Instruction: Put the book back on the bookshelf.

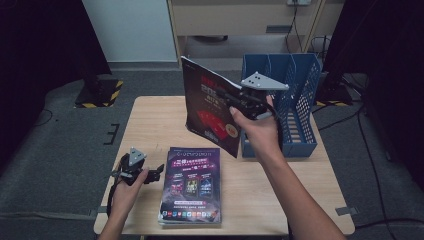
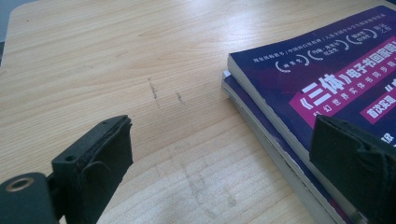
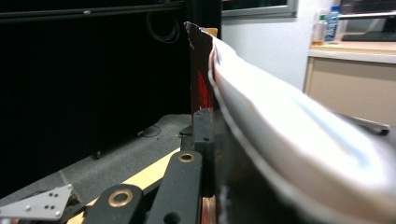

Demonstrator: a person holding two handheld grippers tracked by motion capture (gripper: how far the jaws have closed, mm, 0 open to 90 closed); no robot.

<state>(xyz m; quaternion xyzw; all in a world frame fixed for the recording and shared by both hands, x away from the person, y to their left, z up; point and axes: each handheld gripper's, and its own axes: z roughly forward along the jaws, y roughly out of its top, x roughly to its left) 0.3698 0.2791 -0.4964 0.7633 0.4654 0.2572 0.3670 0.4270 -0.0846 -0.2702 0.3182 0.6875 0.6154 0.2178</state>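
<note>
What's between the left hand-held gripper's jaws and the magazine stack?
Bare wooden tabletop, per the left gripper view; the left hand-held gripper is open beside the magazine stack.

The worktop point(image 1: 150, 125) is a small table of light wood with a visible grain and some dark scratch marks on its surface. It stands on a grey carpet floor point(image 1: 60, 150). Black curtains point(image 1: 35, 40) hang at the left and the right side of the room and make these sides very dark. Behind the far edge of the worktop there is a white panel point(image 1: 130, 30) and, beside it, a light wooden cabinet point(image 1: 240, 20). A base with yellow and black stripes point(image 1: 100, 92) stands on the floor near the far left corner. Black cables point(image 1: 365, 130) lie on the floor at the right. The light is dim.
</note>
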